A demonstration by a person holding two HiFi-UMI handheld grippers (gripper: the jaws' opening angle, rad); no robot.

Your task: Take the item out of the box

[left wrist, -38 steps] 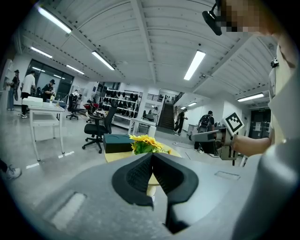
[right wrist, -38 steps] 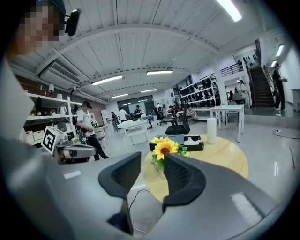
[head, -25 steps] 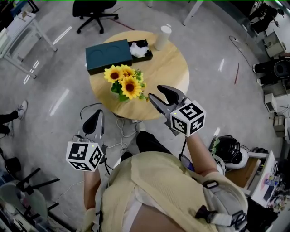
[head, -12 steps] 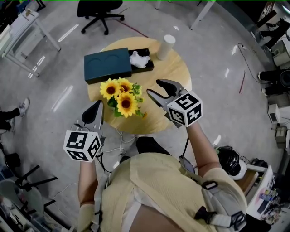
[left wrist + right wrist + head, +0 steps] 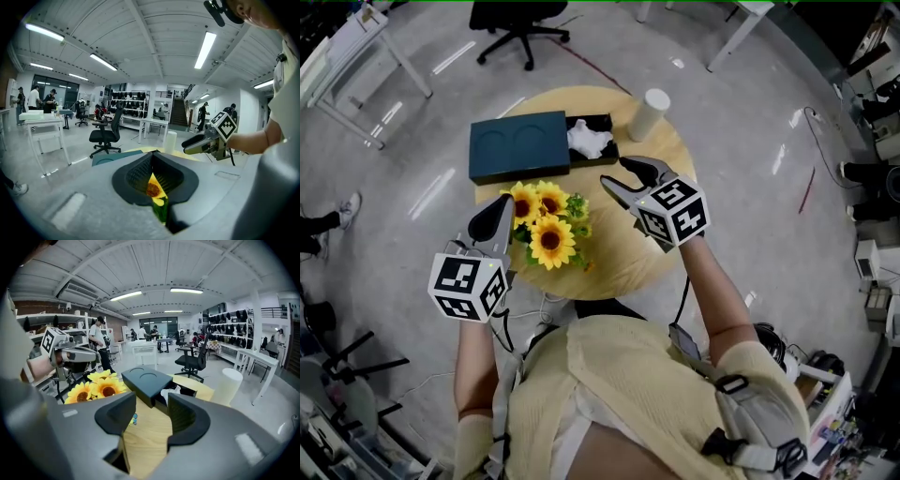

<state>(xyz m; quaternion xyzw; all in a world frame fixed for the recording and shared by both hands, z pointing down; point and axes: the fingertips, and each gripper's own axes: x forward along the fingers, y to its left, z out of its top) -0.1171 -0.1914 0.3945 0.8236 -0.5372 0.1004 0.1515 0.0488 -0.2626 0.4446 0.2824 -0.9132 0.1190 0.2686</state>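
- The round wooden table (image 5: 619, 258) is carrying everything, and the shallow black open box (image 5: 605, 122) is sitting at its far edge.
- The crumpled white item (image 5: 588, 141) is lying inside that box, not yet lifted out.
- A dark teal rectangular lid (image 5: 518, 147) with two round dents is lying flat against the box's left side, reaching to the far-left edge.
- A tall white cylinder (image 5: 650, 114) is standing upright just right of the box, near the far-right edge.
- A bunch of yellow sunflowers (image 5: 546, 225) is filling the near-left part of the table.
- The right gripper (image 5: 612, 171) is hovering over the middle of the table, just right of the flowers, and pointing at the box.
- Its jaws have just been opening and are now standing wide apart. Nothing is sitting between them; bare wood, the box and the white item are showing through the gap in the right gripper view.
- The left gripper (image 5: 502, 204) is hanging at the table's left edge, right beside the sunflowers.
- Its jaws are meeting at the tips with nothing clamped, and a sunflower is peeking through the slot behind them.
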